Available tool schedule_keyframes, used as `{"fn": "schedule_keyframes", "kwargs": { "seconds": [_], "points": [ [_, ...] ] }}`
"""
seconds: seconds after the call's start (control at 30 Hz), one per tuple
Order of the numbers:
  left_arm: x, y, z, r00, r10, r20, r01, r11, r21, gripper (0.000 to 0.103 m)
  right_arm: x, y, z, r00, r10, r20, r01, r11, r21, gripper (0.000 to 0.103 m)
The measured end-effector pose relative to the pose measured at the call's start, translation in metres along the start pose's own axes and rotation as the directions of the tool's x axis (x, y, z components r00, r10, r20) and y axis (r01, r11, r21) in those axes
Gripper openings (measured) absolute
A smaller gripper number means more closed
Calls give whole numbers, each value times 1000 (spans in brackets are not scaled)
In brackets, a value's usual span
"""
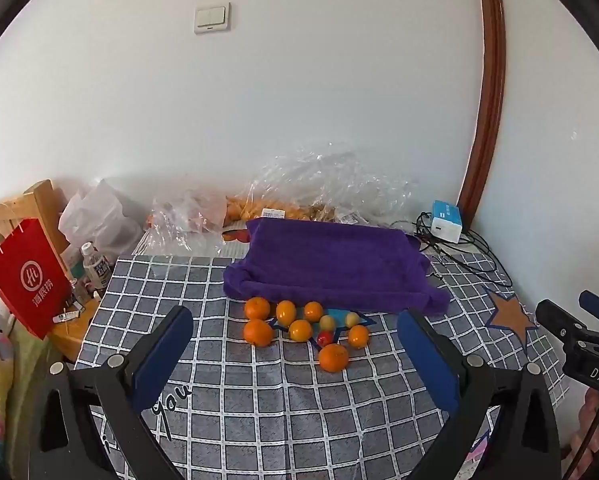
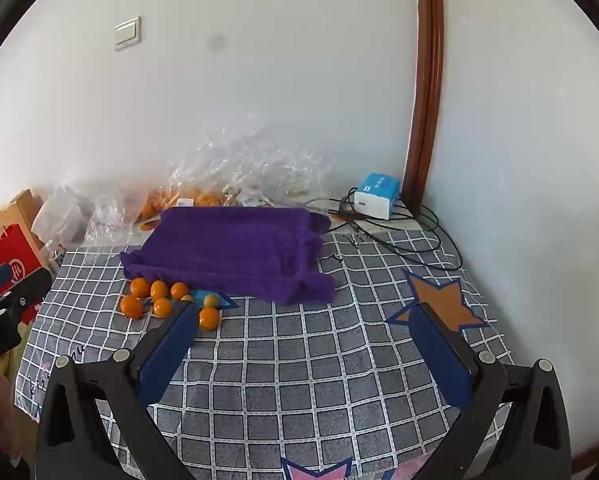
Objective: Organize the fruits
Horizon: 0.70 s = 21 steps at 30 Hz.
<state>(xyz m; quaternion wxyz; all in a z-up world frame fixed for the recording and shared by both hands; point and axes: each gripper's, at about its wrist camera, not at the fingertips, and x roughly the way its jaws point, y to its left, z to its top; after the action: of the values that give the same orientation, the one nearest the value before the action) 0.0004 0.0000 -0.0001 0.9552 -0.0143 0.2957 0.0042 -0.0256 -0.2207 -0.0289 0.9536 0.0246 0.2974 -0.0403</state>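
Your left tool (image 1: 295, 354) and right tool (image 2: 303, 344) both hang spread and empty above the checked counter (image 1: 259, 420), the fruits (image 1: 299, 330) clustered just before the purple towel (image 1: 331, 268).

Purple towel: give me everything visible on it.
The purple towel is a deep violet, plush terry-looking cloth, laid roughly flat on the checked tablecloth toward the wall. Its near edge is rolled into a thick ridge and its right corners are bunched. The cluster of oranges lies just in front of that near edge, the nearest ones at or under it. Crumpled clear plastic bags sit behind it. Neither hand-held gripper touches it.
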Motion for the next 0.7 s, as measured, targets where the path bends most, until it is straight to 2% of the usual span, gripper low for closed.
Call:
{"fn": "schedule_keyframes", "kwargs": {
  "seconds": [0.13,0.2,0.4,0.47,0.7],
  "points": [
    [3,-1,0,1000,-9,-14,8,1000,-12,103,3,3,-3,1000,1,-6,-1,1000,-7,103],
    [4,-4,0,1000,-13,-7,13,1000,-10,103,-6,-1,-3,1000,3,11,-3,1000,15,103],
    [-3,-8,-13,1000,-21,12,21,1000,-15,103,-5,4,0,1000,-7,-13,7,1000,-8,103],
    [-2,1,-4,1000,-19,6,20,999,-40,103,-4,3,-1,1000,-7,-12,7,1000,-6,103],
    [-2,0,-2,1000,-19,3,19,999,-40,103,-4,0,-1,1000,0,-11,0,1000,1,103]
  ]
}}
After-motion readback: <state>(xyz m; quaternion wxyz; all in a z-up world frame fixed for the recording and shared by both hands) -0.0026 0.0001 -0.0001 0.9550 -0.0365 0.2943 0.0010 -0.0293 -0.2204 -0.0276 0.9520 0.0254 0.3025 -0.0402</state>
